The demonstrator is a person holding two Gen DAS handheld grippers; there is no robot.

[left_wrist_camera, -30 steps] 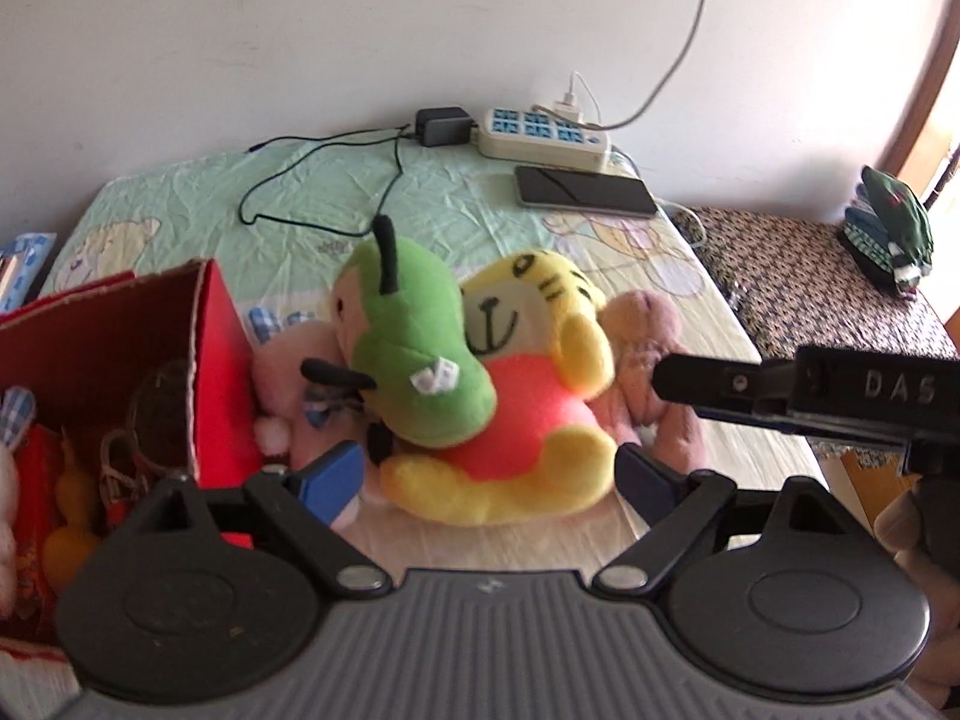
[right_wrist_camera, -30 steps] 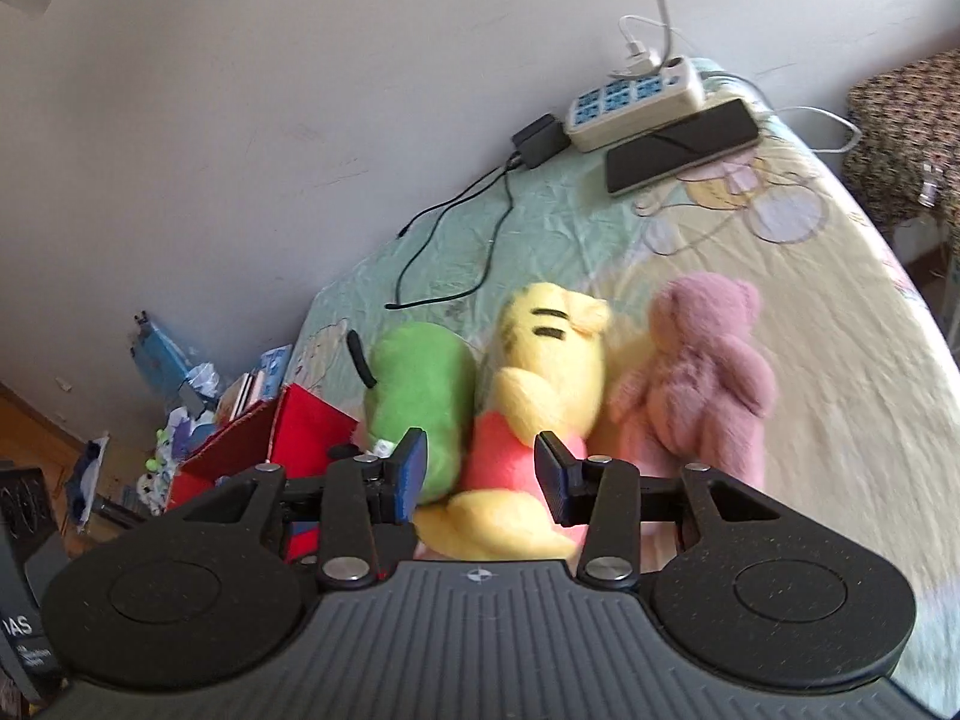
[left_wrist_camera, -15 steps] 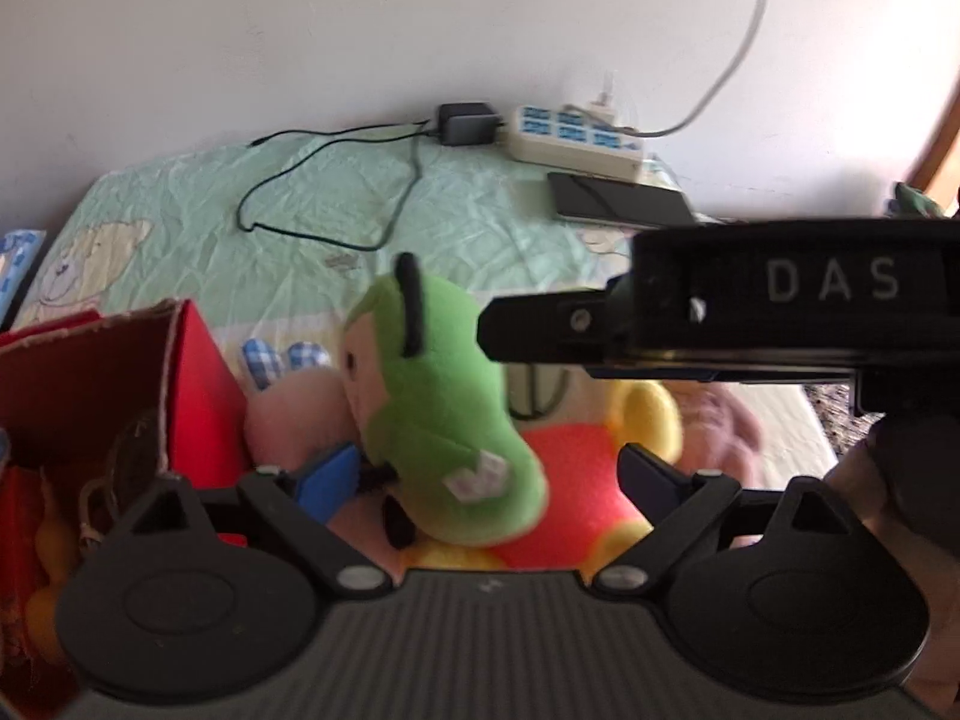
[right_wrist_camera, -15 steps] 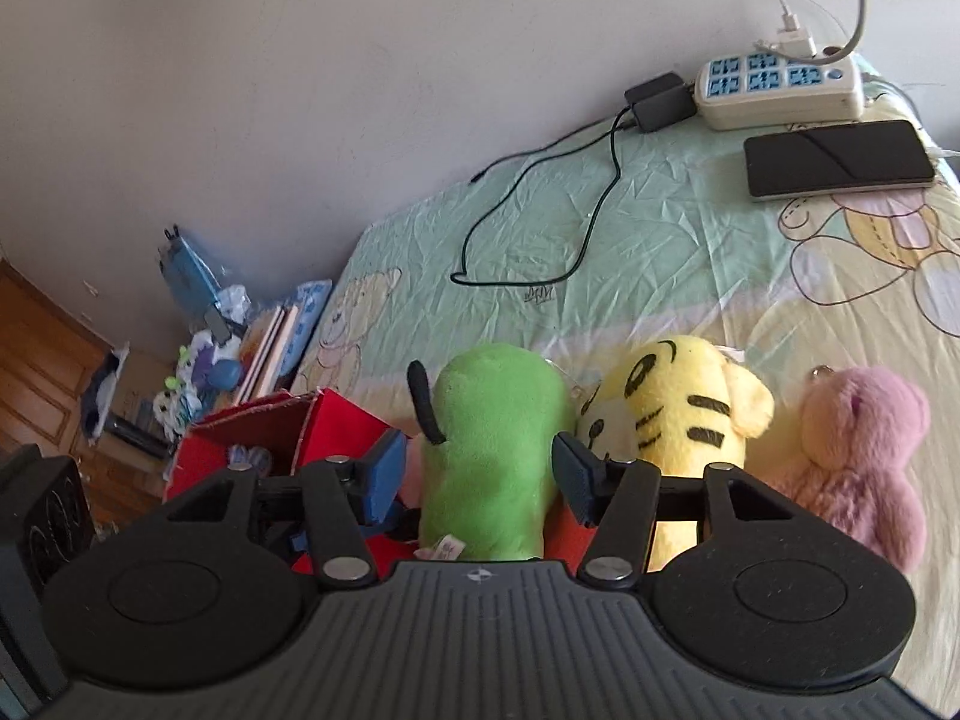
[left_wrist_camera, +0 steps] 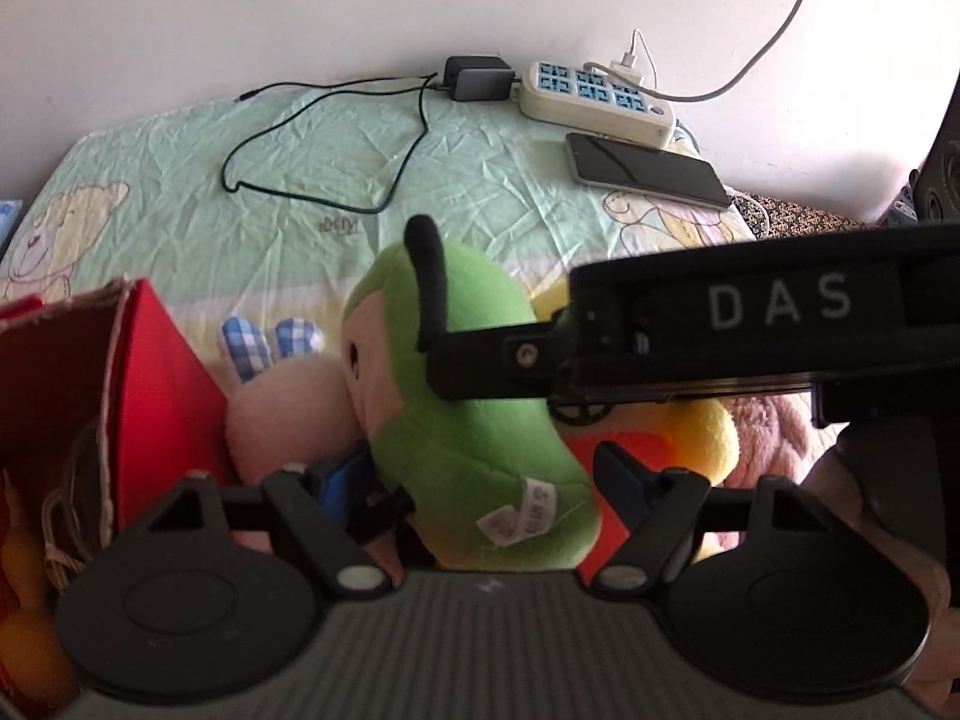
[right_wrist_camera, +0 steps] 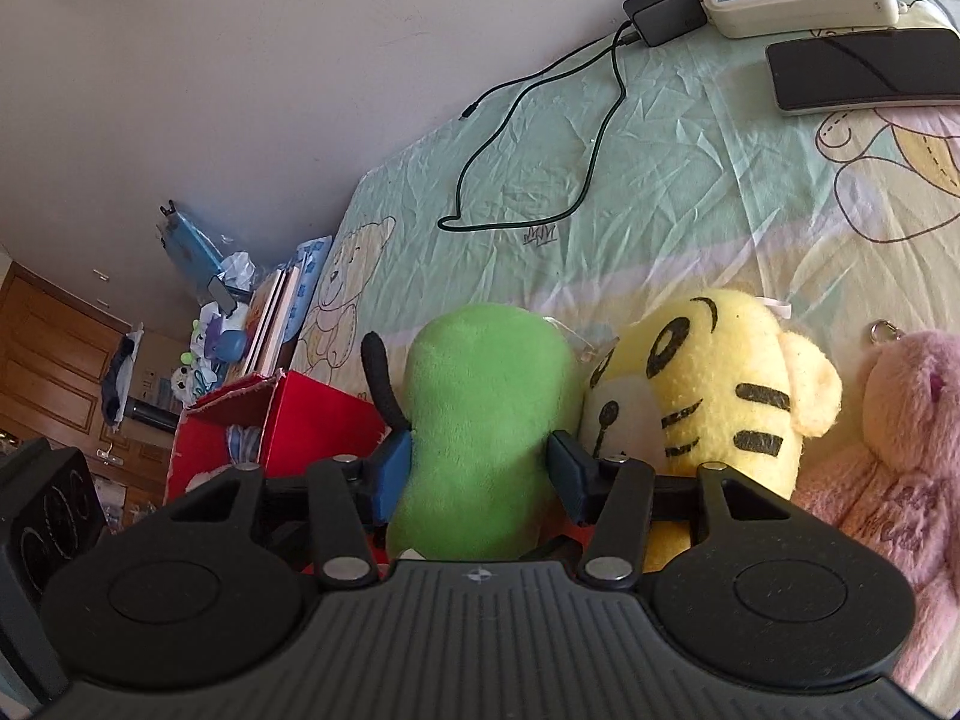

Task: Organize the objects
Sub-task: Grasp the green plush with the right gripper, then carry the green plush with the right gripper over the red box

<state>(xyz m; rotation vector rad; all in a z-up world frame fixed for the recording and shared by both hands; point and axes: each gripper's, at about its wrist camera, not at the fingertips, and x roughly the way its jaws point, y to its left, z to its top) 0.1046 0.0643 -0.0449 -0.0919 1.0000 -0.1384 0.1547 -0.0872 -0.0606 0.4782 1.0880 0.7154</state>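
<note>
Currently right tool point(right_wrist_camera: 479, 473) was pinching the green plush point(right_wrist_camera: 483, 426) by its middle, pads against both sides, on the bed point(right_wrist_camera: 660, 180). Yellow tiger plush point(right_wrist_camera: 708, 384) touched it at 3 o'clock; red box point(right_wrist_camera: 240, 432) at 9. Left tool point(left_wrist_camera: 480, 480) was spread, straddling the same plush without clamping.

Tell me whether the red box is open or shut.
Open. The red box has no lid across its top in the left wrist view, and its inside shows, with toys lying in it.
</note>
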